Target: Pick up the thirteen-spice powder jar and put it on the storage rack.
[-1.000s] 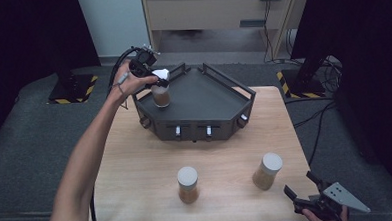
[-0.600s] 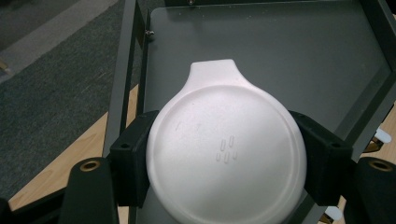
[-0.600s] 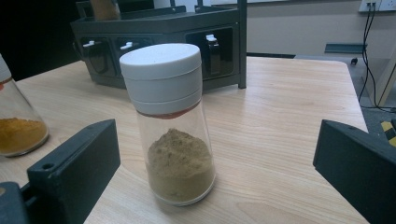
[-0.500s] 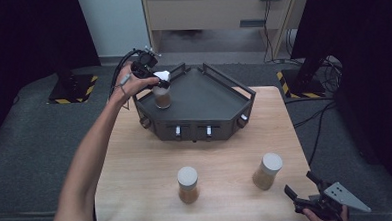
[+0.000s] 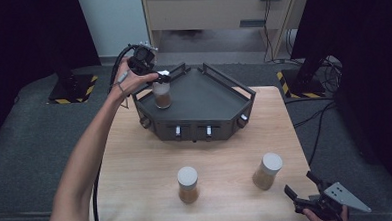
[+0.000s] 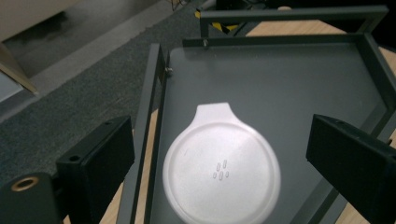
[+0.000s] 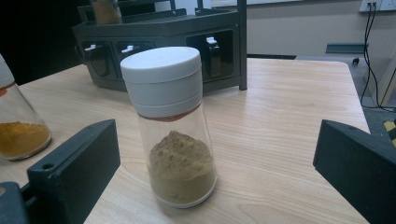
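A dark grey rack tray (image 5: 208, 90) stands at the back of the wooden table. In its left corner stands a spice jar (image 5: 162, 94) with a white lid (image 6: 222, 175). My left gripper (image 5: 160, 78) hovers just over that lid; its jaws have just been opening and now stand clear on either side, pressing on nothing (image 6: 224, 154). Two more white-lidded jars stand on the table's front part: one in the middle (image 5: 187, 183), one to the right (image 5: 266, 171). My right gripper (image 5: 300, 183) is open near the front right corner, facing the brown-powder jar (image 7: 173, 140) without touching it.
The tray has raised rails (image 6: 156, 121) around its edge and small knobs on its front face (image 5: 192, 132). An orange-powder jar (image 7: 18, 130) shows at the left edge of the right gripper view. Grey carpet (image 5: 35, 137) surrounds the table, with cables (image 5: 324, 110) at the right.
The left gripper's jaws have come apart from the jar's lid, and the jar stays upright in the tray's left corner. The right gripper has kept still.
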